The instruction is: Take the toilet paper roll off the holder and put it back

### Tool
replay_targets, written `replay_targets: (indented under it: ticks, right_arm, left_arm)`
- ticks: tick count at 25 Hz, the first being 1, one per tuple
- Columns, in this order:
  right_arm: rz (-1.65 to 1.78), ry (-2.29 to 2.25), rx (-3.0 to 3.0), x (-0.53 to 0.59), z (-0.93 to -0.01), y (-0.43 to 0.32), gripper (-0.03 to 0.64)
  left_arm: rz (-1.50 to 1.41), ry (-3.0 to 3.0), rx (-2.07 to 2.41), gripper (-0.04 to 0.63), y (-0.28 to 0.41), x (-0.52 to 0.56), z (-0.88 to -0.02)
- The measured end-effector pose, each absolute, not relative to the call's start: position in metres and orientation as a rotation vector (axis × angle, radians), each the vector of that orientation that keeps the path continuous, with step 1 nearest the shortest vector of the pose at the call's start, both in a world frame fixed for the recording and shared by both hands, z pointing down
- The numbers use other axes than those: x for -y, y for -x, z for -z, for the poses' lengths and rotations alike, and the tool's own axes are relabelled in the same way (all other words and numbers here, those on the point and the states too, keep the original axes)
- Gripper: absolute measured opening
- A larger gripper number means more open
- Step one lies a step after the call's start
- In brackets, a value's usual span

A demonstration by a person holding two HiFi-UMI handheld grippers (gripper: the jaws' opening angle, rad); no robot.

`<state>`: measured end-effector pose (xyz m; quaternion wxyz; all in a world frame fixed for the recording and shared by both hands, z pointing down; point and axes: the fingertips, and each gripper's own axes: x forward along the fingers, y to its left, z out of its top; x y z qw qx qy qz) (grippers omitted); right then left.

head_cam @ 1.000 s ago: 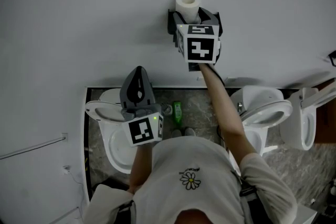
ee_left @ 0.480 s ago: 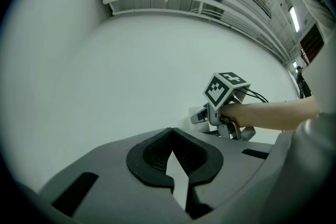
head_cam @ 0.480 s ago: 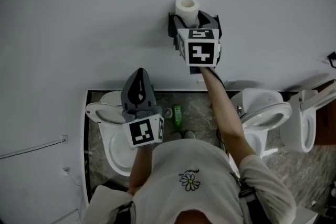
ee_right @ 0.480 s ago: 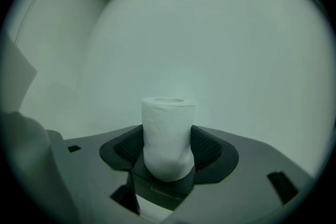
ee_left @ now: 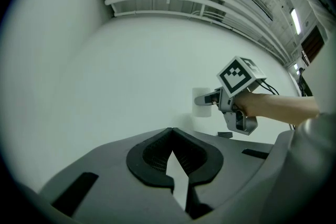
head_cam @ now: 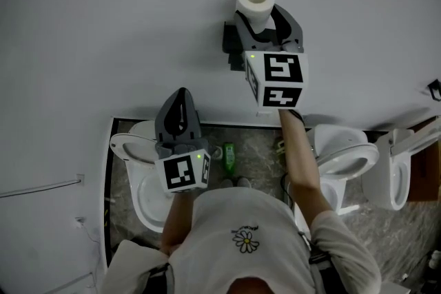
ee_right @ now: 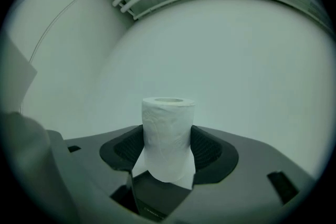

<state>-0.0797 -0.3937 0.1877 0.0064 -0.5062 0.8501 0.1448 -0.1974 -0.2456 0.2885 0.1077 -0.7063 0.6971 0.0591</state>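
Observation:
The white toilet paper roll (head_cam: 255,2) stands upright between the jaws of my right gripper (head_cam: 263,18), which is shut on it. In the head view the roll sits above the black wall holder (head_cam: 231,46), lifted clear of it. The right gripper view shows the roll (ee_right: 168,136) squeezed at its lower half by the right gripper (ee_right: 168,152), with the black holder (ee_right: 157,198) just beneath. My left gripper (head_cam: 180,112) hangs lower left, shut and holding nothing. From the left gripper view, the left gripper (ee_left: 172,135) points at the wall, with the roll (ee_left: 201,108) off to the right.
A white wall (head_cam: 103,24) fills the upper head view. Below are a toilet (head_cam: 141,172) at the left, another toilet (head_cam: 348,151) at the right, a further white fixture (head_cam: 394,165), and a green bottle (head_cam: 229,156) on the stone floor.
My right gripper has risen along the wall with the roll, lifting it up off the holder. The left gripper has barely moved.

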Motion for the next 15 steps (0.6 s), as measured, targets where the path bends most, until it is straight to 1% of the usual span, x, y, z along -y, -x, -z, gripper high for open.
replay_targets:
  ticks: [4,9,15]
  right_arm:
    - [-0.580,1.526,-2.555,0.365,-0.167,0.062,0.279]
    - [-0.647,1.490,-2.419,0.322,-0.157,0.035,0.279]
    - [-0.645,1.495,-2.338,0.281,-0.177,0.007,0.279]
  left_arm:
    - [-0.184,2.049,-2.019,0.017,0.192,0.241,-0.274]
    - [-0.210,2.036,-1.990,0.017,0.187,0.235,-0.261]
    - [-0.242,1.984,-1.965,0.017,0.175,0.224,-0.246]
